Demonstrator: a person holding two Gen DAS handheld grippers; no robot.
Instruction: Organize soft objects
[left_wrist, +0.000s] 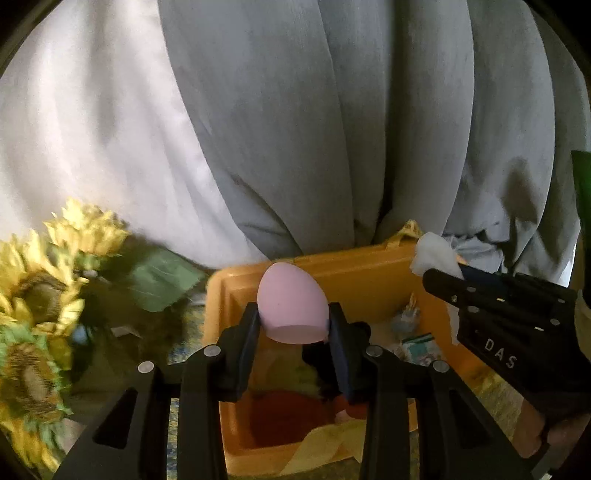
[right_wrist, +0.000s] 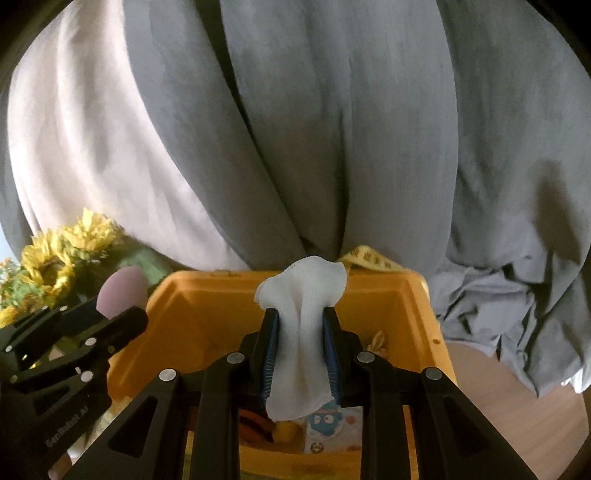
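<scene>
A pink egg-shaped sponge (left_wrist: 290, 302) sits squeezed between the pads of my left gripper (left_wrist: 291, 325), held above an open orange bin (left_wrist: 354, 269). My right gripper (right_wrist: 301, 332) is shut on a crumpled white gauze cloth (right_wrist: 303, 295) that hangs down between its fingers, also over the orange bin (right_wrist: 207, 302). Each view shows the other tool: the right gripper (left_wrist: 439, 280) with the white cloth (left_wrist: 436, 254) at the right, the left gripper (right_wrist: 125, 317) with the pink sponge (right_wrist: 123, 291) at the left. Inside the bin lie a red cloth (left_wrist: 288, 413), yellow fabric and a printed packet (right_wrist: 332, 424).
Yellow sunflowers with green leaves (left_wrist: 48, 280) stand left of the bin. Grey and white curtains (right_wrist: 314, 129) hang close behind it. A crumpled grey cloth (right_wrist: 498, 306) lies on the wooden surface (right_wrist: 517, 406) to the right. A yellow printed ribbon (right_wrist: 369, 260) pokes up behind the bin's rim.
</scene>
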